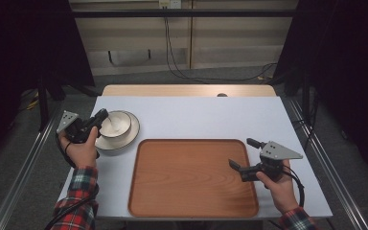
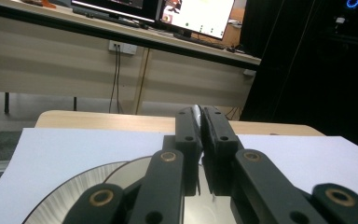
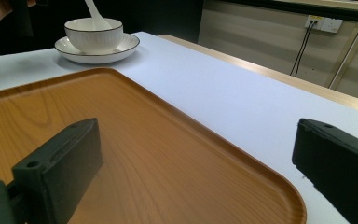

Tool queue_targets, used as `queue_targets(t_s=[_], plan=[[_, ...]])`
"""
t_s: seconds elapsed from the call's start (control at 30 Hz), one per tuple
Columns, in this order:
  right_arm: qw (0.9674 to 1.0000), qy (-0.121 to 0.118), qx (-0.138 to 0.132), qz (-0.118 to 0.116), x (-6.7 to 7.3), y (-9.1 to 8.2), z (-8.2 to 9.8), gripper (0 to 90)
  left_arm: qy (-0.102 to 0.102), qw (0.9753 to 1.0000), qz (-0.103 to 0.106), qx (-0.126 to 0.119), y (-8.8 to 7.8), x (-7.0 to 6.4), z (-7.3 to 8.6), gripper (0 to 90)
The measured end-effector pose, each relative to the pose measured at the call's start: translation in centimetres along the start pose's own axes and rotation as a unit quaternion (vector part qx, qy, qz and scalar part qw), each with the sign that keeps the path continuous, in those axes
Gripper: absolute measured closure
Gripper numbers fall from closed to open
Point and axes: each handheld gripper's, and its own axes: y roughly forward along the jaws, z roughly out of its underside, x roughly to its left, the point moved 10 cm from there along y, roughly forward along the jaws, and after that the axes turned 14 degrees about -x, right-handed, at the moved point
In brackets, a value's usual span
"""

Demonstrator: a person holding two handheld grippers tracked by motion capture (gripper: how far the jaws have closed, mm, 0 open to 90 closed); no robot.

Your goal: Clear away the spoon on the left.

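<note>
Over the bowl [image 1: 116, 125], left gripper [image 1: 100, 116] jaws pinch a white spoon [image 2: 196, 113]; right gripper [image 1: 242, 154] jaws gape.

White bowl [image 3: 93, 33] on saucer [image 3: 98, 52] beyond wooden tray [image 3: 177, 154].

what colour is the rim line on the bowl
White bowl with a thin dark rim line, clearest in the right gripper view.

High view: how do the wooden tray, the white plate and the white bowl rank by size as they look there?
1. Brown wooden tray, by far the largest.
2. Round white plate.
3. White bowl standing on the plate, smallest.
All three lie at much the same distance from the camera, so the order looks safe.
</note>
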Motion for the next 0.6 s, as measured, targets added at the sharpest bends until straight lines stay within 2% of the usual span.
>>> queue_targets(t_s=[0.33,0.4,0.6], plan=[[1.0000,0.003,0.000,-0.005,0.1,-0.1,-0.1,1.2,-0.002,1.0000,-0.010,-0.001,1.2,0.5,-0.1,85.4],[1.0000,0.002,-0.004,0.002,-0.1,0.0,-0.1,1.2,-0.003,0.9999,-0.011,-0.006,1.5,0.6,-0.1,85.4],[1.0000,0.003,-0.002,0.000,0.0,0.0,0.0,1.2,-0.008,0.9998,-0.015,-0.014,2.3,0.7,-0.1,85.3]])
